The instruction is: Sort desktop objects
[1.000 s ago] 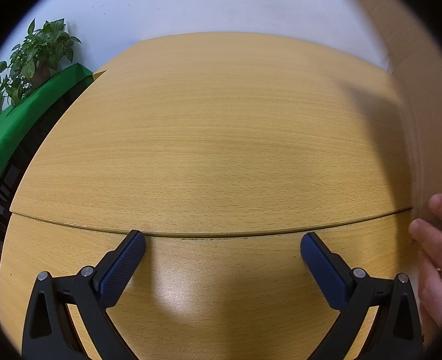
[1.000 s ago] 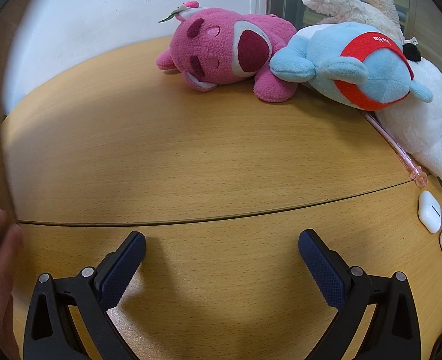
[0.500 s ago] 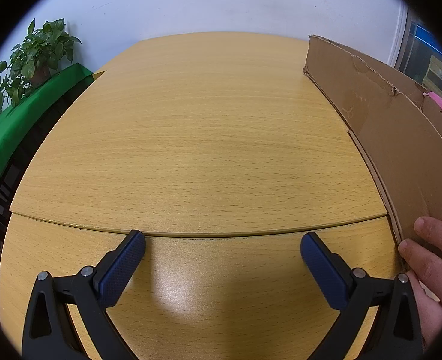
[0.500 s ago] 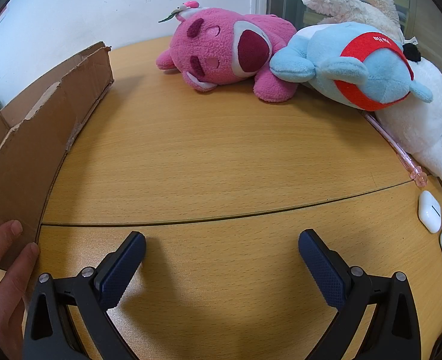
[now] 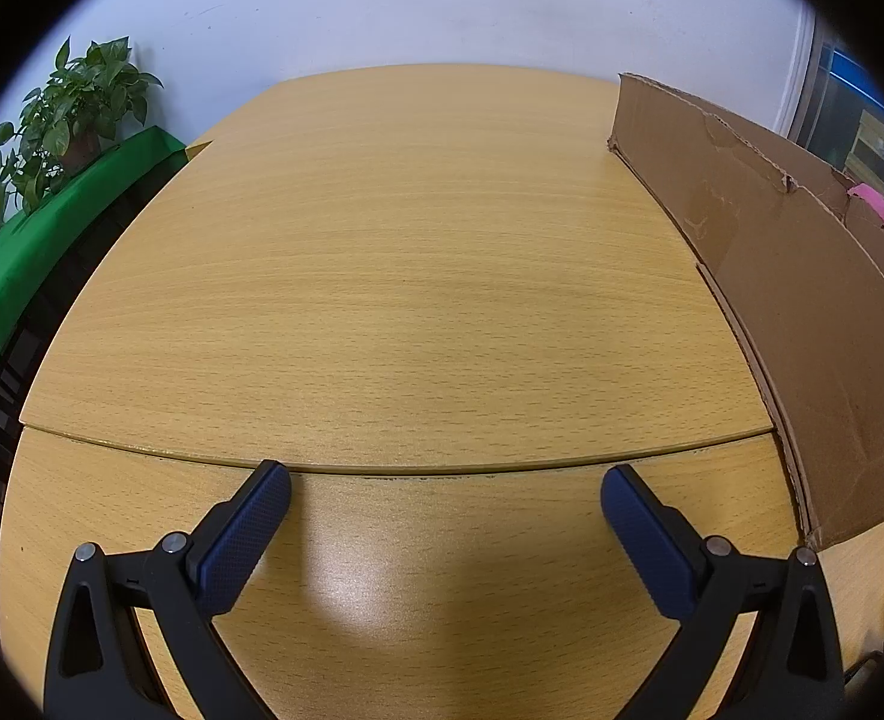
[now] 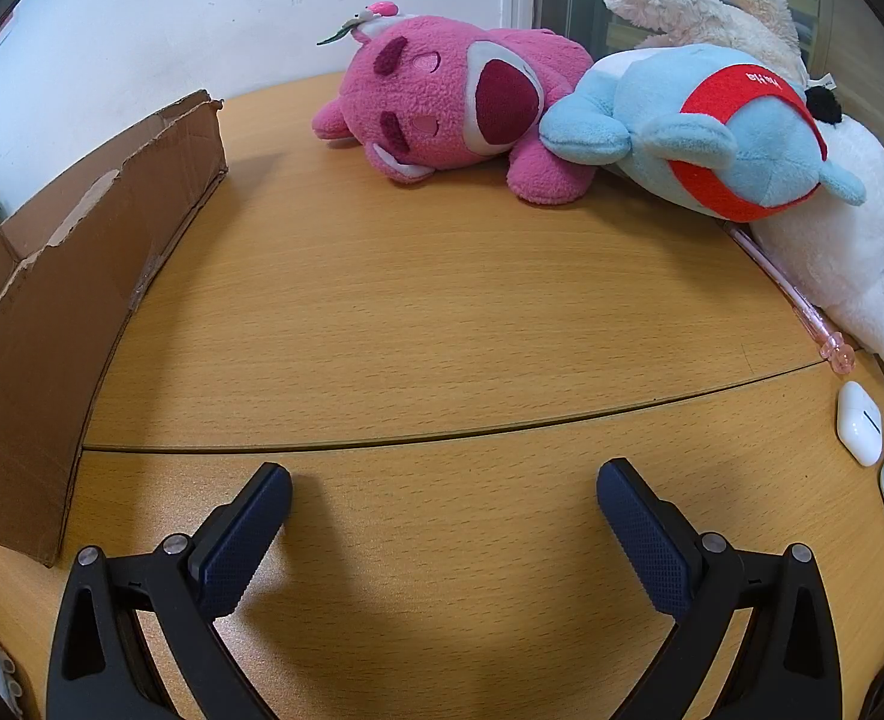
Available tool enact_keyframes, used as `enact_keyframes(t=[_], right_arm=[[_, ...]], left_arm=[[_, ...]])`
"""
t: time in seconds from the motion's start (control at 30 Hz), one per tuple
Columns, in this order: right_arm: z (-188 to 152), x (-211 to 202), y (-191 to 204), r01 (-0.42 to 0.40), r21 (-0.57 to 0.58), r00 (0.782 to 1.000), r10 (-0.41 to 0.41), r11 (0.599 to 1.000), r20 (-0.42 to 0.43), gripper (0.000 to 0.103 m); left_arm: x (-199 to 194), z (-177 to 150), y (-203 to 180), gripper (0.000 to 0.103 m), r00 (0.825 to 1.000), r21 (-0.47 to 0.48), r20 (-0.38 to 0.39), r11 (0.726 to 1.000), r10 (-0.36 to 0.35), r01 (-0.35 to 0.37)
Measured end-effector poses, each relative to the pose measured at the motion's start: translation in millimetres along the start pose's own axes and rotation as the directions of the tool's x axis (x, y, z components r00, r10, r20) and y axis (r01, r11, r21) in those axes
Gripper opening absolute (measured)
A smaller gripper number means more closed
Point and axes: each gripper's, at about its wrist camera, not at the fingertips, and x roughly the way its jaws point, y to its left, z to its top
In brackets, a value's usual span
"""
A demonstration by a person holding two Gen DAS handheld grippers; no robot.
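progress: none sorted yet | left gripper (image 5: 445,483) wide, empty; box (image 5: 802,324) to its right | right gripper (image 6: 444,480) wide, empty; plush toys (image 6: 502,114), pen (image 6: 802,312), earbud case (image 6: 859,432) ahead-right, outside box

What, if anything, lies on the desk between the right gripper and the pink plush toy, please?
Nothing: in the right wrist view, only bare desk lies between the open right gripper and the pink plush toy.

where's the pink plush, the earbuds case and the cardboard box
pink plush (image 6: 442,114), right wrist view, on its face
earbuds case (image 6: 859,432), right wrist view, middle of the white shell
cardboard box (image 6: 64,294), right wrist view, on its outer side wall
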Motion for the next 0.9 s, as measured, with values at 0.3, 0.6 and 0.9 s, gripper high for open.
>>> enact_keyframes(t=[0.3, 0.6, 0.9], right_arm=[[-0.1, -0.2, -0.1, -0.001, -0.002, 1.000, 0.001, 1.000, 0.000, 0.103], [-0.5, -1.5, 0.5, 0.011, 0.014, 1.000, -0.011, 1.000, 0.000, 0.103], [-21.8, -23.0, 12.8, 0.015, 0.017, 0.999, -0.015, 1.000, -0.032, 0.103]], left_arm=[[-0.1, -0.1, 0.0, 0.103, 1.000, 0.001, 0.000, 1.000, 0.000, 0.000], [-0.2, -0.3, 0.3, 0.103, 1.000, 0.001, 0.000, 1.000, 0.000, 0.000], [-3.5, -1.7, -3.2, 0.102, 0.999, -0.033, -0.030, 0.999, 0.029, -0.030]])
